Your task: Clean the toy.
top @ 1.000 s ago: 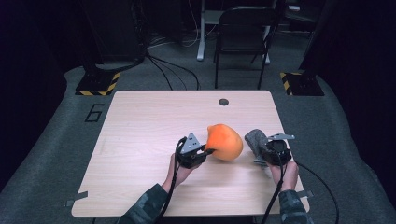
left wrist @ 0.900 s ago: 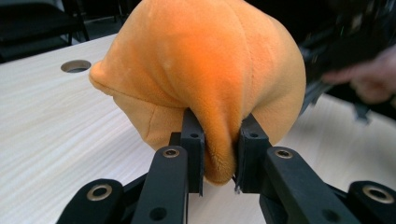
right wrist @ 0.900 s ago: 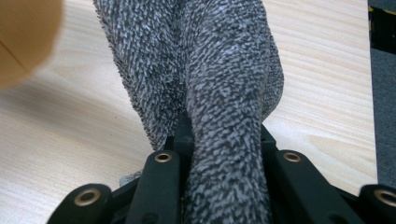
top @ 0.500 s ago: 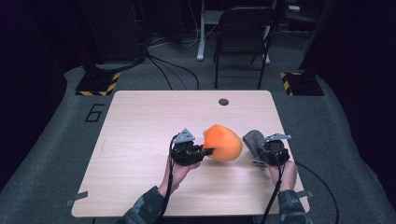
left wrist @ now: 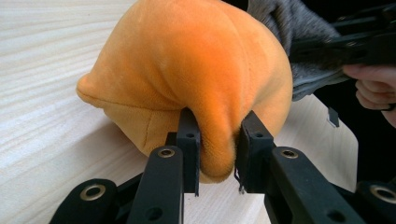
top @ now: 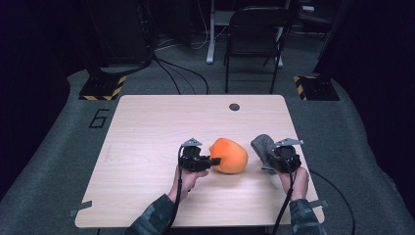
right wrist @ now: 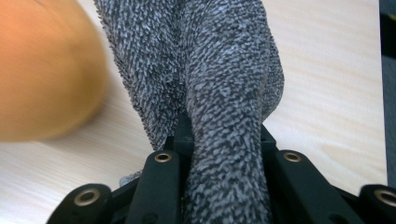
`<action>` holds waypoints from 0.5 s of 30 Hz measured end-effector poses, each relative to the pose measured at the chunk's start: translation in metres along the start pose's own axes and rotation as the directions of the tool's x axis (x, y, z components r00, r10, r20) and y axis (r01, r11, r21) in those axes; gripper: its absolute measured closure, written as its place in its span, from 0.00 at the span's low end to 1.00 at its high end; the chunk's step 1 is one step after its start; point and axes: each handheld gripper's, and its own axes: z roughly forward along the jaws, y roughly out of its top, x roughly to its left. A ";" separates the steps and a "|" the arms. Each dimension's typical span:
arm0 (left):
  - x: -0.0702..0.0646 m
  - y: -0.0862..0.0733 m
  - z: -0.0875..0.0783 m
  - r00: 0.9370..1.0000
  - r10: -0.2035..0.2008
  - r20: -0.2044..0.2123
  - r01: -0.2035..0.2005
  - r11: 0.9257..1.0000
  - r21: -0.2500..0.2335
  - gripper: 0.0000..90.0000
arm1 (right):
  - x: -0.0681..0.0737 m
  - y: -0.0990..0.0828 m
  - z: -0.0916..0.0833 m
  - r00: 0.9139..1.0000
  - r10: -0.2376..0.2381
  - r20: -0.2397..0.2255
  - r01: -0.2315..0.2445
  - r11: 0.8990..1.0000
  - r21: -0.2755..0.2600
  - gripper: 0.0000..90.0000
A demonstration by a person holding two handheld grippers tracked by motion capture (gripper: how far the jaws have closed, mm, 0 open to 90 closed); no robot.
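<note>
A soft orange plush toy lies on the light wood table, near the middle of the side closest to the person. It is round and fat, with a fuzzy skin and sewn seams, a bit like a stuffed fruit. In the left gripper view one end of it narrows to a blunt tip at the left of that picture, with a seam running under the tip. In the high view its long side runs across the table from left to right, and it lies flat. The left gripper comes at the toy from the left. Its two black jaws pinch a fold of the orange fuzz, and the fold bulges out between them; these jaws have just been opening a little, but the pads still press on the fold. The right gripper is well apart from the toy, on the right side of the table. Its jaws are clamped tight on a grey fuzzy cloth. The right gripper view shows the cloth from close up, with its many tiny grey and white loops, and it stands up from the jaws in a thick bunch, with the orange toy as a blur at the left edge. The high view shows things the close views do not: a small dark hole near the far edge of the table, a dark chair behind it, and both of the person's hands.
</note>
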 end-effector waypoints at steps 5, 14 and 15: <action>-0.002 -0.001 0.001 1.000 0.006 -0.012 -0.006 1.000 -0.002 0.81 | 0.040 0.023 -0.022 0.994 -0.083 -0.072 0.075 0.992 -0.102 0.80; -0.005 -0.003 0.003 1.000 0.019 -0.015 -0.019 1.000 0.003 0.81 | 0.119 0.031 -0.012 0.957 -0.276 -0.086 0.264 0.956 -0.126 0.80; -0.005 -0.004 0.004 1.000 0.022 -0.016 -0.022 1.000 0.003 0.81 | 0.120 0.029 -0.009 0.954 -0.294 -0.062 0.285 0.951 -0.123 0.79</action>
